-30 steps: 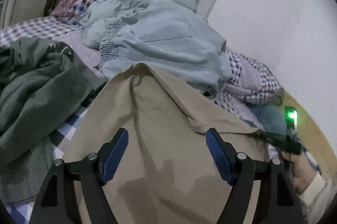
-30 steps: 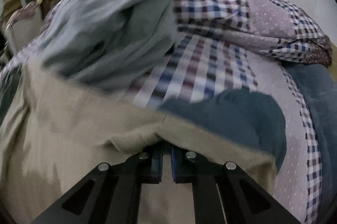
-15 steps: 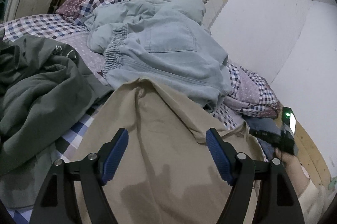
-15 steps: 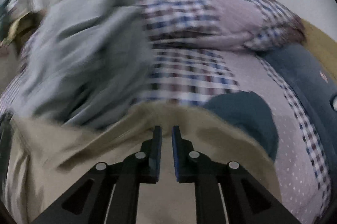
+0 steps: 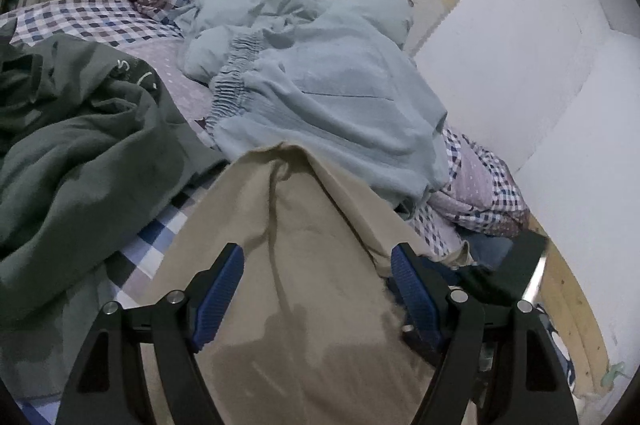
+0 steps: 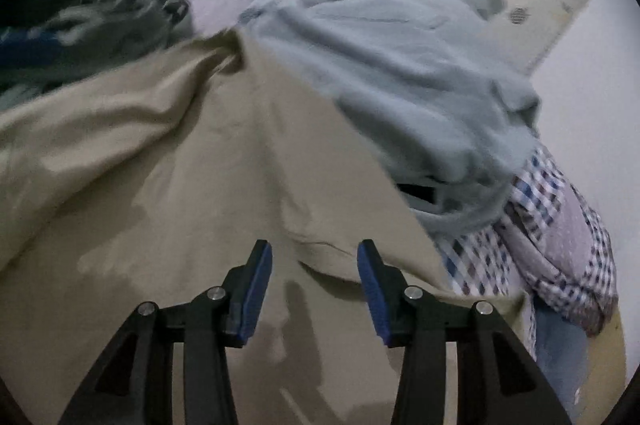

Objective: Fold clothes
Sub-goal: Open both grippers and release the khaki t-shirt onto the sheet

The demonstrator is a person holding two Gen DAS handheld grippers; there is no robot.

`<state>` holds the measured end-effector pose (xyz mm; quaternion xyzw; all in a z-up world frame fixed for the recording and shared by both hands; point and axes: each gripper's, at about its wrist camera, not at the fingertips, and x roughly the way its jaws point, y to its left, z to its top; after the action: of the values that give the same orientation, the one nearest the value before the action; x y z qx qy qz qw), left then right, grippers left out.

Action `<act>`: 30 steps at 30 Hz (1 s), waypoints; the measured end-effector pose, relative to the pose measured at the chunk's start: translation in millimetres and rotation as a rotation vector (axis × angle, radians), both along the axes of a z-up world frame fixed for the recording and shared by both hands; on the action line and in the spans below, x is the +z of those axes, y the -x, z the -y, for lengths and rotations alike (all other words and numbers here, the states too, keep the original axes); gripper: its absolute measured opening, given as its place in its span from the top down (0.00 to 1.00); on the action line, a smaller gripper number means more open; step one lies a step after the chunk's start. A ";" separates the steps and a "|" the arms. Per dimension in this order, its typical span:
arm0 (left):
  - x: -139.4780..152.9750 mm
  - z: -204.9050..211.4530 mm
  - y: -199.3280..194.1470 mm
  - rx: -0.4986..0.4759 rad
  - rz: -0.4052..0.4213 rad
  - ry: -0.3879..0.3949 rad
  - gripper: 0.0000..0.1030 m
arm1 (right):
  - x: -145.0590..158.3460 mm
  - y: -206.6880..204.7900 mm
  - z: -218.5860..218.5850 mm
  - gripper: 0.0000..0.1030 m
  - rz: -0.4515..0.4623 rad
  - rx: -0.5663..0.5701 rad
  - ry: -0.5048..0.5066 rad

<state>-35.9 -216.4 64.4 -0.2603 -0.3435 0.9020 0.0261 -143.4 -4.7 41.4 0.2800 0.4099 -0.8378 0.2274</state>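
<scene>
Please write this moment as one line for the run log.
left gripper: open | right gripper: open | beige garment: released, on bed

Three garments point(image 5: 304, 265) — perhaps more — two tongs point(image 5: 316, 289).

Likely a home bedroom: checked bedding point(image 5: 92, 21), wooden bed frame point(image 5: 568, 297).

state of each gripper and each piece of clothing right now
left gripper: open, over the beige garment
right gripper: open, holding nothing
beige garment: spread out, creased
light blue garment: crumpled heap, overlapping the beige one's far edge
dark green garment: bunched, unfolded
</scene>
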 end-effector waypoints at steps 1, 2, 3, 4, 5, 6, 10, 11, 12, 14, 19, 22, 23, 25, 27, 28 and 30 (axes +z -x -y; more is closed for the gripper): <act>-0.6 1.6 0.1 0.002 0.001 -0.008 0.23 | 0.2 2.8 2.0 0.55 -0.006 0.002 -0.017; -1.1 3.1 0.1 0.003 0.002 -0.016 0.23 | 0.5 5.5 4.0 0.57 -0.013 0.004 -0.034; -1.3 4.5 0.2 0.005 0.003 -0.021 0.23 | 0.7 8.3 6.0 0.61 -0.019 0.006 -0.052; -1.4 5.8 0.2 0.008 0.004 -0.024 0.23 | 0.9 11.1 8.0 0.76 -0.025 0.008 -0.069; -1.7 7.2 0.1 0.012 0.004 -0.026 0.23 | 1.1 13.8 9.9 0.92 -0.032 0.010 -0.086; -1.9 8.5 -0.1 0.015 0.004 -0.028 0.23 | 1.4 16.6 11.9 0.95 -0.038 0.013 -0.103; -3.3 15.2 -1.6 0.027 0.004 -0.060 0.23 | 21.4 31.6 16.1 0.95 -0.081 0.001 -0.115; -3.4 16.9 -2.0 0.031 0.004 -0.065 0.23 | 34.5 39.1 17.3 0.95 -0.098 -0.011 -0.098; -3.5 18.3 -2.1 0.034 0.003 -0.070 0.23 | 42.7 48.2 21.6 0.95 -0.109 -0.022 -0.093; -4.0 21.6 -1.5 0.039 0.001 -0.082 0.23 | 58.9 66.4 30.1 0.95 -0.130 -0.044 -0.082; -3.9 27.0 -0.5 0.050 -0.008 -0.093 0.23 | 68.6 125.1 44.3 0.86 -0.116 -0.163 -0.075; -1.2 28.4 -1.7 0.050 -0.017 -0.082 0.23 | 73.3 147.1 40.8 0.62 -0.111 -0.264 -0.009; 0.4 28.8 -2.5 0.050 -0.020 -0.075 0.23 | 76.0 149.2 36.8 0.56 -0.107 -0.294 0.027; 2.9 29.5 -3.7 0.051 -0.026 -0.061 0.23 | 78.4 148.3 29.6 0.52 -0.099 -0.323 0.060; 5.1 30.1 -5.3 0.053 -0.029 -0.044 0.23 | 82.3 144.8 20.5 0.48 -0.090 -0.345 0.086; 6.0 30.1 -6.0 0.053 -0.030 -0.037 0.23 | 84.9 142.2 15.6 0.47 -0.088 -0.354 0.097; 7.5 30.0 -6.5 0.051 -0.036 -0.034 0.23 | 94.0 129.5 -1.9 0.43 -0.081 -0.375 0.145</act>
<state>-29.4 -246.4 71.9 -0.2349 -0.3650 0.9008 0.0138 -273.0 -2.8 135.5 0.3002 0.2979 -0.9035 0.0701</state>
